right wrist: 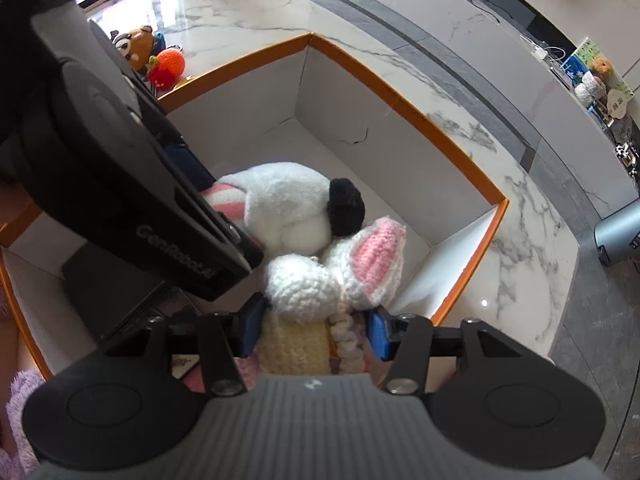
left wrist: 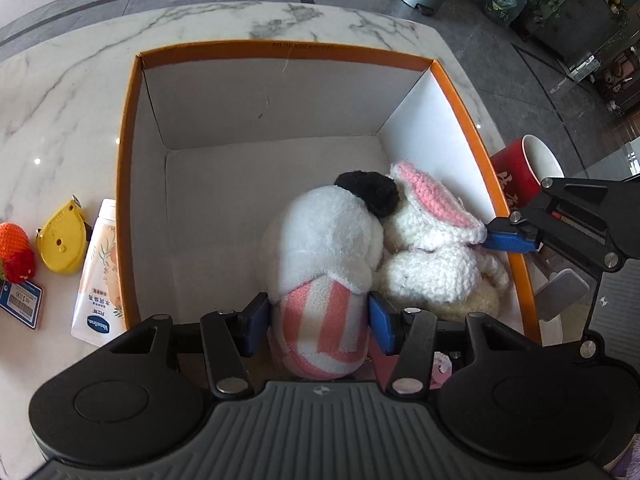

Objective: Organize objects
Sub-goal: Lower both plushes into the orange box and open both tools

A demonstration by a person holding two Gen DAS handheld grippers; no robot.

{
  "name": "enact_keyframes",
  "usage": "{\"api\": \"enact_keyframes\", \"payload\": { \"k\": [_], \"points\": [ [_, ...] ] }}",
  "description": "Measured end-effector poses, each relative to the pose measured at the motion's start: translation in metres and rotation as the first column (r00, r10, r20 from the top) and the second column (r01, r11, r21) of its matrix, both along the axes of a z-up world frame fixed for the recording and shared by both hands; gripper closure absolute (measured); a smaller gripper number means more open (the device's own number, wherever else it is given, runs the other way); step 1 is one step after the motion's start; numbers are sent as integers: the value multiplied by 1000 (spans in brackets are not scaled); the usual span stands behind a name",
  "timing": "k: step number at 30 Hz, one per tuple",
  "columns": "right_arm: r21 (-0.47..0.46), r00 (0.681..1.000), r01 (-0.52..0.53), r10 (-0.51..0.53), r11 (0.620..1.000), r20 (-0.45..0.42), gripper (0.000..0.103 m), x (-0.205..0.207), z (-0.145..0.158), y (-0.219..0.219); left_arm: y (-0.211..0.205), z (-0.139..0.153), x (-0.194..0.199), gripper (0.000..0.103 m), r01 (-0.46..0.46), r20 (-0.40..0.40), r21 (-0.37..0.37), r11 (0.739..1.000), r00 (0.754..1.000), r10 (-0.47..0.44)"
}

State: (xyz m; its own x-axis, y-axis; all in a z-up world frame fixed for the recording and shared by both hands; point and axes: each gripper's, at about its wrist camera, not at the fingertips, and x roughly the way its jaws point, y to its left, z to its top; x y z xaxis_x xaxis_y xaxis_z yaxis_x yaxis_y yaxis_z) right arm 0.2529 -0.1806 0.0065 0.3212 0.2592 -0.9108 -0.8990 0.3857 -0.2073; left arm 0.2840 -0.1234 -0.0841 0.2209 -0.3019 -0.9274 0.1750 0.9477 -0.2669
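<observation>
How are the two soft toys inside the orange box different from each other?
The plush dog is smooth fleece with a black ear and pink-striped clothing; the crocheted rabbit is knitted yarn with a pink-lined ear. The left gripper grips the dog, while the right gripper grips the rabbit. The rabbit lies nearer the box wall. Both are mainly white and touch each other.

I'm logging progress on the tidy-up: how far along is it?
Done: nothing looks released in the box yet. In hand: the left gripper grips the striped plush and the right gripper grips the crochet bunny, both inside the box. Left: outside on the table lie the tube, yellow tape measure, crochet fruit, and red cup.
</observation>
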Motion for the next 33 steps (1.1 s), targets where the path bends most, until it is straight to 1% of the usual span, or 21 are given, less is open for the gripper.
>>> {"api": "enact_keyframes", "payload": {
  "k": [2, 4, 5, 7, 11, 12, 15, 19, 21, 23, 25, 26, 28, 29, 31, 33],
  "points": [
    [-18, 1000, -3, 2, 1000, -9, 49, 2, -4, 2, -2, -5, 0, 42, 2, -8, -2, 1000, 1000, -2],
    [-43, 1000, -9, 9, 999, 3, 49, 2, -11, 4, -3, -6, -1, 42, 13, -5, -7, 1000, 1000, -13],
    [-54, 1000, -16, 17, 998, 14, 49, 2, -14, 5, -4, -6, -2, 43, 24, -6, -10, 1000, 1000, -24],
    [-58, 999, -35, 36, 998, 18, 49, 2, -19, 7, -5, -7, -2, 48, 40, -30, -33, 999, 999, -41],
    [-74, 998, -59, 61, 995, 30, 47, -3, -27, 8, 0, -10, -5, 43, 48, -29, -34, 998, 998, -49],
    [-72, 998, -57, 59, 996, 27, 45, -3, -27, 7, 2, -11, -7, 42, 49, -35, -40, 998, 998, -51],
    [-53, 999, -47, 47, 997, 10, 43, -3, -21, 2, 8, -9, -13, 41, 70, -40, -57, 996, 997, -72],
    [-27, 999, -48, 49, 998, 13, 42, -8, -8, -7, 14, 3, -21, 42, 104, 11, -44, 994, 995, -103],
    [-10, 999, -51, 51, 999, 10, 42, -9, 0, -12, 18, 12, -25, 42, 113, 59, -57, 992, 992, -109],
    [6, 999, -44, 44, 999, 5, 44, -9, 6, -15, 20, 20, -24, 42, 118, 113, -58, 991, 987, -111],
    [24, 999, -30, 30, 999, -13, 53, -4, 9, -13, 17, 22, -20, 42, 108, 139, -31, 994, 985, -103],
    [26, 999, -21, 21, 999, -34, 59, -1, 9, -14, 14, 20, -18, 42, 108, 155, -18, 994, 983, -104],
    [17, 999, -9, 9, 1000, -43, 65, 1, 5, -11, 1, 16, -6, 42, 115, 160, -4, 993, 981, -113],
    [11, 999, -8, 8, 1000, -42, 70, 1, 4, -12, 1, 13, -6, 46, 117, 154, -3, 993, 981, -115],
    [16, 998, -2, 3, 1000, -59, 72, 2, 2, -12, -2, 4, 0, 49, 122, 140, -5, 993, 983, -120],
    [7, 998, -13, 14, 1000, -54, 79, 0, 1, -11, -3, 1, -4, 52, 121, 149, 13, 993, 981, -122]
  ]
}}
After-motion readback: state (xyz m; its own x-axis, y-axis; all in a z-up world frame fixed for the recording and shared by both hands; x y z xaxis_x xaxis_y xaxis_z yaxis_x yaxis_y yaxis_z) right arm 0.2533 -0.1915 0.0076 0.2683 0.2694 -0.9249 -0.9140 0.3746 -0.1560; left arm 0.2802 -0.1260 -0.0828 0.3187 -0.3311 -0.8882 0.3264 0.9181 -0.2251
